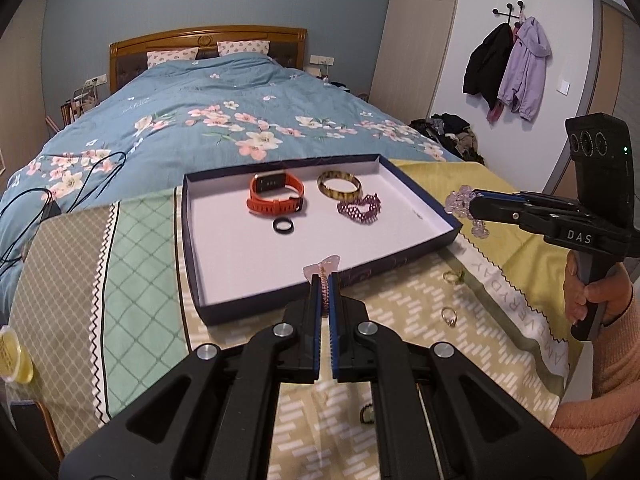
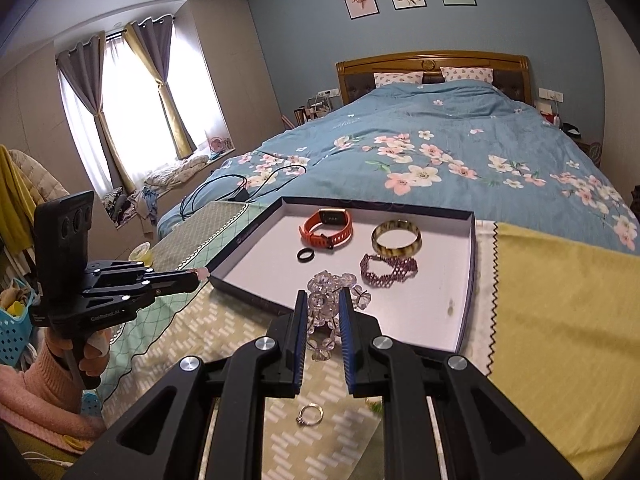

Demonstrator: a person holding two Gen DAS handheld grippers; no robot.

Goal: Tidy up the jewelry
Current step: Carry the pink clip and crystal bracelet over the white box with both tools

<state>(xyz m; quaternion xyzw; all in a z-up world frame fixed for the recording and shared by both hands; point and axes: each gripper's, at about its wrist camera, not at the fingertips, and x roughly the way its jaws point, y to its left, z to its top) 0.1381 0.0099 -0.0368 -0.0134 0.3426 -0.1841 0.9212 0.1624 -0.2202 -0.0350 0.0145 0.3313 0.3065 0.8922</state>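
We see both tools angled down at the box lid [image 1: 192, 240]. Left tool [image 1: 326, 280] is clamped tight on a pink braided bracelet with a butterfly charm [image 1: 322, 268], just short of the lid's near rim. Right tool [image 2: 324, 300] is pinched on a clear crystal bead bracelet [image 2: 320, 304], loops dangling, over the near edge. An orange watch [image 2: 328, 228] lies ahead inside.
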